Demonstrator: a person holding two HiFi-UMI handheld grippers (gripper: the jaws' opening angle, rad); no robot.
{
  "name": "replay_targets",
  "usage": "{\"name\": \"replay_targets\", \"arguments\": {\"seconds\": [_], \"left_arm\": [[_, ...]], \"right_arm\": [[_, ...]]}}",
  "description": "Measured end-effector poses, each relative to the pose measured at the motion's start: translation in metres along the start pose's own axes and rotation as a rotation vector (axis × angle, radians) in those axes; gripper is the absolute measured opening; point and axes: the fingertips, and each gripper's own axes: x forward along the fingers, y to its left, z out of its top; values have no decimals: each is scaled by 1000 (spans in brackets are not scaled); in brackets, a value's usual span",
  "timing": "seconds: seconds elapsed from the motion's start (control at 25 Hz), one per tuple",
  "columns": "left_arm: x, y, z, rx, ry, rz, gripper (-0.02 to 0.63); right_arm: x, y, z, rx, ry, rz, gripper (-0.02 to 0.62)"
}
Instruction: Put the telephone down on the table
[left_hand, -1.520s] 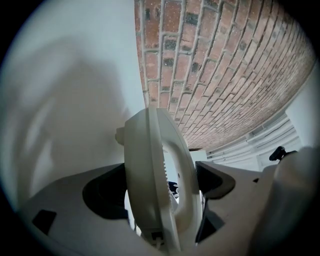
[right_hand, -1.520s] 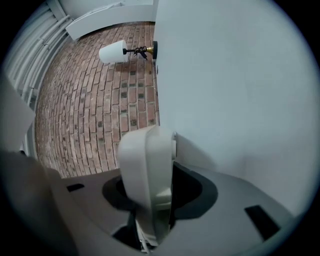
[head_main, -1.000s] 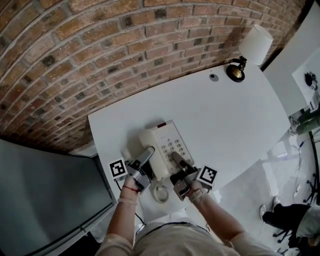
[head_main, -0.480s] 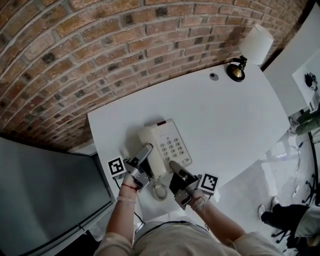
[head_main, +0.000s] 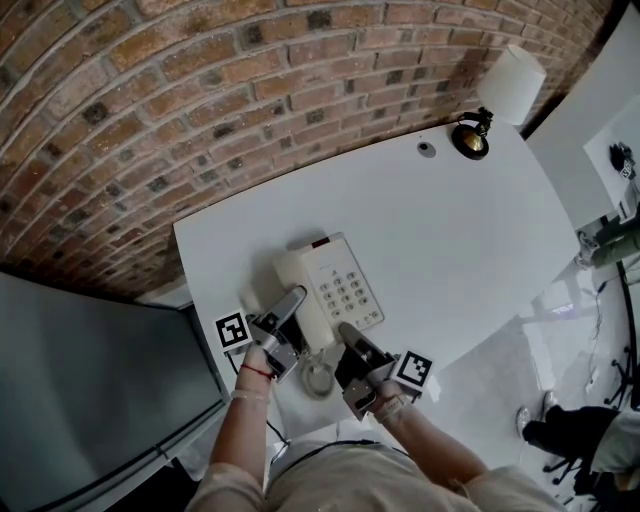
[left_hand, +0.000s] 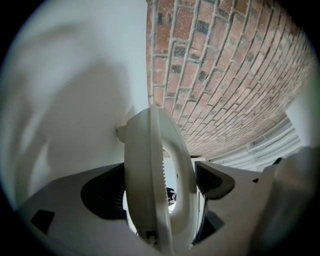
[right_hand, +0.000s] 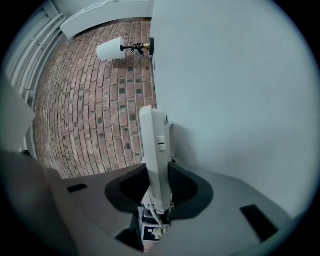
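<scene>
A white push-button telephone (head_main: 340, 285) lies at the near left of the white table (head_main: 450, 230), its handset (head_main: 298, 300) on the cradle. My left gripper (head_main: 290, 305) is shut across the handset (left_hand: 182, 170) and the base edge (left_hand: 142, 165), with pads (left_hand: 102, 192) on both sides. My right gripper (head_main: 345, 335) is at the phone's near edge. Its jaws have just been closing, and the thin edge of the telephone (right_hand: 155, 150) now sits between pads (right_hand: 187, 192) that touch it. I cannot tell whether the phone rests fully on the table.
A coiled cord (head_main: 318, 378) hangs off the table's near edge between my hands. A lamp with a white shade (head_main: 510, 85) stands at the far right corner. A brick wall (head_main: 200, 100) runs behind the table, and a dark panel (head_main: 90, 400) stands to the left.
My right gripper has drawn back from over the keypad to the phone's near edge. The left gripper and the telephone have stayed in place.
</scene>
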Motion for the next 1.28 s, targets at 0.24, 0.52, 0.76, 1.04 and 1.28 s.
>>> {"name": "replay_targets", "arguments": {"seconds": [0.24,0.52,0.76,1.04,1.28], "left_arm": [[-4,2,-9,12,39,20,416],[-17,2,-17,53,67,46,417],[-32,4,-20,79,74,69,416],[-57,15,-20,214,62,200,266],[-76,16,-8,535,-17,402,6]], "right_arm": [[0,-3,3,16,-30,-8,115],[4,-5,6,4,-37,-24,115],[7,-4,11,-10,-39,-31,114],[7,-7,15,-28,-37,-39,114],[6,-10,17,-25,-36,-57,115]]}}
